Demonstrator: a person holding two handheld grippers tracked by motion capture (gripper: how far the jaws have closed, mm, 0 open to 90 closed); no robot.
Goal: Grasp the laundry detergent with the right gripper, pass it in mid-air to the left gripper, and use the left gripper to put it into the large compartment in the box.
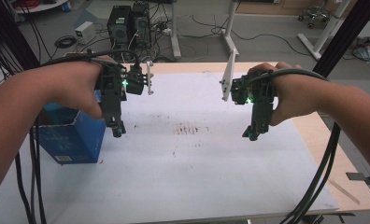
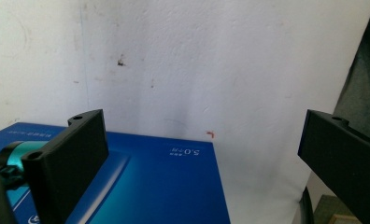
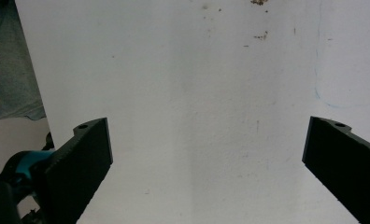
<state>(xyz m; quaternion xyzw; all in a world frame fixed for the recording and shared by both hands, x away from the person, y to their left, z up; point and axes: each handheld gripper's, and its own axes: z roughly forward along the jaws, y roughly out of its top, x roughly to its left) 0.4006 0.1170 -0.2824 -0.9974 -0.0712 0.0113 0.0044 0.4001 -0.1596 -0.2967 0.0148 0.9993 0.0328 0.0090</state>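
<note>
A person holds 2 grippers above a white table, both with jaws spread wide and empty; the left gripper hangs just right of a blue carton at the near left, the right gripper well apart; the carton looks light, stiff and open-topped, best pinched across 1 upper wall.

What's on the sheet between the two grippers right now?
No object: in the high view, between the left gripper and right gripper lies bare white sheet with dark smudges.
</note>
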